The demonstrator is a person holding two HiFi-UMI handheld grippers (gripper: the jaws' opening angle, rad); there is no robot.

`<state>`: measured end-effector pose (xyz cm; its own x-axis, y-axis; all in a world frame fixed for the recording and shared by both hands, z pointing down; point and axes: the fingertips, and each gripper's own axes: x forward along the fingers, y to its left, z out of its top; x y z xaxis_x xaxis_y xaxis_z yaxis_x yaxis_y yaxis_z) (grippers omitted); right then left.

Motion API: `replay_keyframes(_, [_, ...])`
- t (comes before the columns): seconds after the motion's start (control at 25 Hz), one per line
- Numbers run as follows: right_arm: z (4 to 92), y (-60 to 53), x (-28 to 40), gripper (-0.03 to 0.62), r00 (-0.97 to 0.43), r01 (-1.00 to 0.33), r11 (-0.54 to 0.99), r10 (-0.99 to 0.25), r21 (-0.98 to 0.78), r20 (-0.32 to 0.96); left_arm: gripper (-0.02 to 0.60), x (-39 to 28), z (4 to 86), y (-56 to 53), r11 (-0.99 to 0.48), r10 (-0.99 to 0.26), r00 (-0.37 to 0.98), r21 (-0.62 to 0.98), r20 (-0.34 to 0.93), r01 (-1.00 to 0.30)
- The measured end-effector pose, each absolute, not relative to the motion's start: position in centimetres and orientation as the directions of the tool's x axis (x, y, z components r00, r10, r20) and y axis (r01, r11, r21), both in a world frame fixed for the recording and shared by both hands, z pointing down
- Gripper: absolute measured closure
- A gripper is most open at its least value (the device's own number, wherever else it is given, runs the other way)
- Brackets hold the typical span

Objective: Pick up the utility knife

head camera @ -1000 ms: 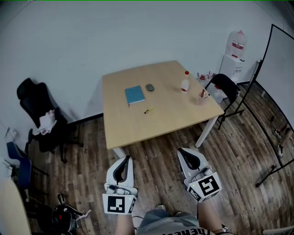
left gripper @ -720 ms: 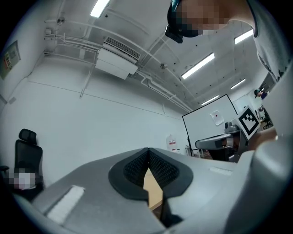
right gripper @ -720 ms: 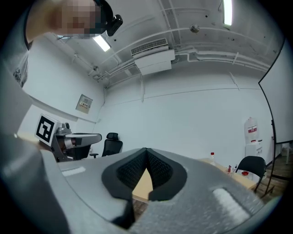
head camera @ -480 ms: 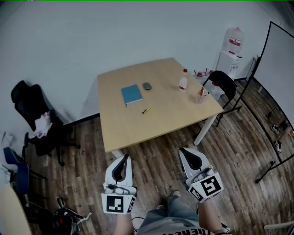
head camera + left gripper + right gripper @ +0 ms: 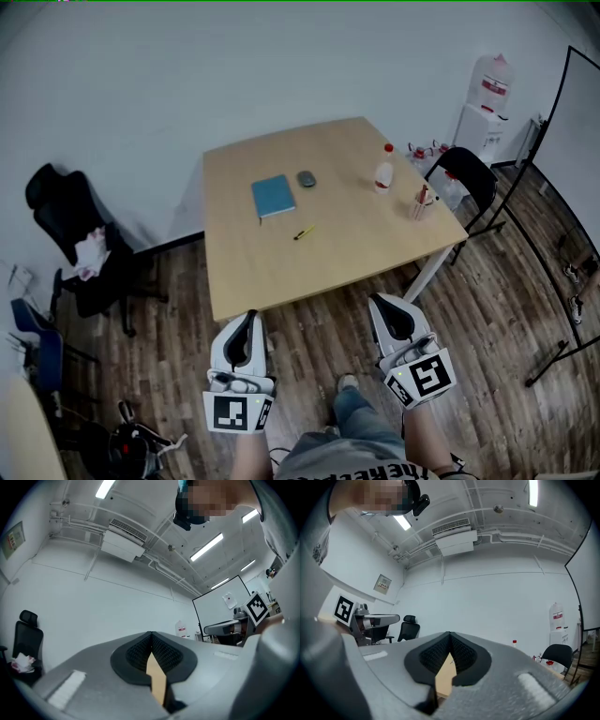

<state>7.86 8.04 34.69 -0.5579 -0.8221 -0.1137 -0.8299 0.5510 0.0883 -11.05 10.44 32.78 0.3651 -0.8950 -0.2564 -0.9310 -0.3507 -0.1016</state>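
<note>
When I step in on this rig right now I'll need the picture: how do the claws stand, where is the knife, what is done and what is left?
Left claw: shut, empty, held over the dark wooden floor, short of the table.
Right claw: the same.
Small yellow utility knife: lies untouched near the middle of the square light wooden table, in front of the flat blue book.
Done: nothing grasped yet.
Left: reach the table, open a claw, close on the knife, lift.

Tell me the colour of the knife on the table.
The knife is yellow; head view shows it best.
</note>
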Motion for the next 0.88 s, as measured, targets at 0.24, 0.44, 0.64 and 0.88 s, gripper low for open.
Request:
replay_keyframes(0.24, [34.1,3.1,8.2,0.594,-0.593,-0.805,0.583,-0.797,0.107,-0.118,0.566,-9.7,32.1,6.1,-0.357,-0.894,0.364,-0.074,-0.261,-0.931])
replay_keyframes(0.44, [33.5,-0.5,8.6,0.594,-0.622,-0.783,0.613,-0.774,0.109,-0.12,0.565,-8.9,31.5,3.0,-0.329,-0.904,0.338,-0.078,-0.26,-0.941])
replay_keyframes(0.64, [33.0,-3.4,8.9,0.594,-0.65,-0.76,0.64,-0.75,0.109,-0.122,0.566,-8.5,30.7,0.6,-0.298,-0.913,0.306,-0.071,-0.271,-0.952])
replay_keyframes(0.88, [32.9,-6.3,9.5,0.594,-0.678,-0.735,0.668,-0.723,0.112,-0.136,0.565,-7.2,29.9,-1.9,-0.269,-0.913,0.287,-0.099,-0.291,-0.958])
